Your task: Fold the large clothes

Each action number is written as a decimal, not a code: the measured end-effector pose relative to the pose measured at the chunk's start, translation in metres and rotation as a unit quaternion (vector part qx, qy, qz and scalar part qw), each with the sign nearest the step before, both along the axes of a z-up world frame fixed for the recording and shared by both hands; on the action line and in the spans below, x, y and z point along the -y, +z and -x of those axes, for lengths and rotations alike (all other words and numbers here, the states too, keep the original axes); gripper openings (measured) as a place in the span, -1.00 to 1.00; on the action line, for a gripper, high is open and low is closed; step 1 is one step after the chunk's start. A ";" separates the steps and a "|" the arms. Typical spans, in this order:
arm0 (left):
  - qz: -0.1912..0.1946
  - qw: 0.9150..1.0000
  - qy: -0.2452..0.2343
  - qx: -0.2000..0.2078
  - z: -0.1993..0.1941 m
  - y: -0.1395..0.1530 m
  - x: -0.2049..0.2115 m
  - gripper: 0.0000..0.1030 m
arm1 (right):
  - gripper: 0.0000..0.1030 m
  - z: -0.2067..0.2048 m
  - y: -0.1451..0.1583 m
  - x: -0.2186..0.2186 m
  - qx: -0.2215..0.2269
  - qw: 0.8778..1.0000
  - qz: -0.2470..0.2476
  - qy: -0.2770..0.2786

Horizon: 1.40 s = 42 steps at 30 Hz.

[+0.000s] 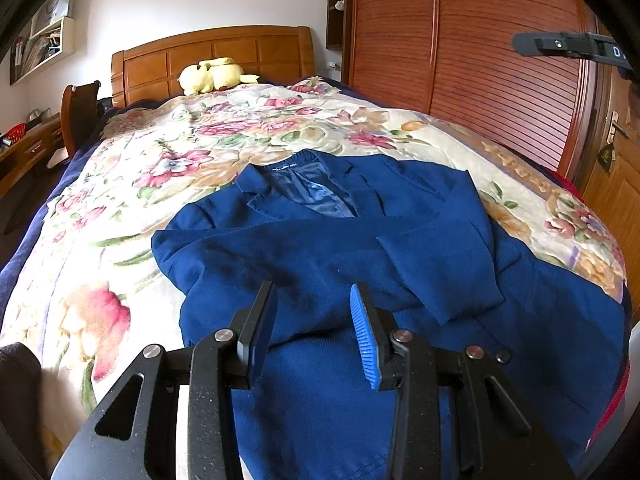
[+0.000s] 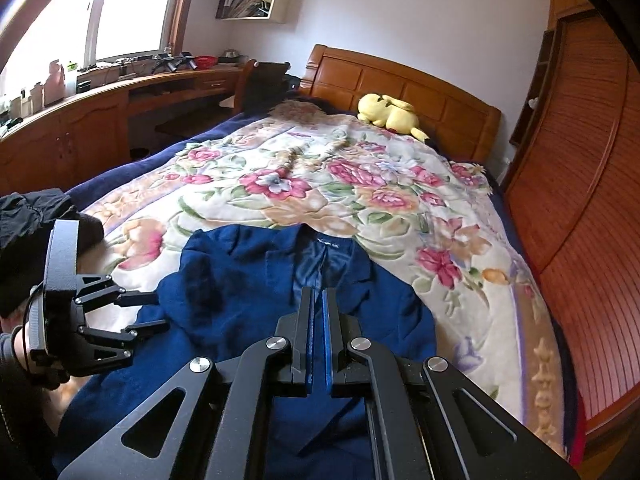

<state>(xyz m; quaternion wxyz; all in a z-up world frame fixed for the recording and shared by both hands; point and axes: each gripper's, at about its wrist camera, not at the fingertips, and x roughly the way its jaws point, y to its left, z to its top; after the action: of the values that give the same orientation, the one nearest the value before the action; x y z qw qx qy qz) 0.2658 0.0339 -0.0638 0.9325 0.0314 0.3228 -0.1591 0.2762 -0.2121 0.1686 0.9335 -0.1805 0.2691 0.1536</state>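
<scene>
Left tool (image 1: 314, 300) spread; right tool (image 2: 318, 300) pinched, empty; blue jacket (image 1: 320, 248) hem cut off.

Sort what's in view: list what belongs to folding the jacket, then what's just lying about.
Job:
blue jacket, spread on the floral blanket
left gripper, open above it
right gripper, shut

Lying about:
yellow plush toy by the headboard
dark clothing at the bed's edge
desk clutter

Left tongs (image 1: 314, 300) agape, right tongs (image 2: 318, 300) closed.
</scene>
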 end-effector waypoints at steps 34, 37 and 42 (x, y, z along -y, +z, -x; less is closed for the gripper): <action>-0.013 1.000 -0.013 0.015 0.009 0.007 0.007 -0.24 | -0.85 -0.075 -0.171 0.027 -0.153 0.984 -0.071 -0.058; -0.020 0.999 0.000 0.028 0.011 0.014 -0.001 -0.24 | -0.85 -0.064 -0.149 0.011 -0.133 0.987 -0.084 -0.031; -0.008 0.999 0.030 0.041 0.011 0.025 -0.029 -0.24 | -0.85 -0.039 -0.116 -0.033 -0.108 0.989 -0.092 0.034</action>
<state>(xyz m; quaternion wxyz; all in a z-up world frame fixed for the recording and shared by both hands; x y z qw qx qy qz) 0.2546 0.0629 -0.0384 0.9488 0.0357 0.2868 -0.1272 0.3149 -0.1786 0.0525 0.9058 -0.0848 0.3470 0.2278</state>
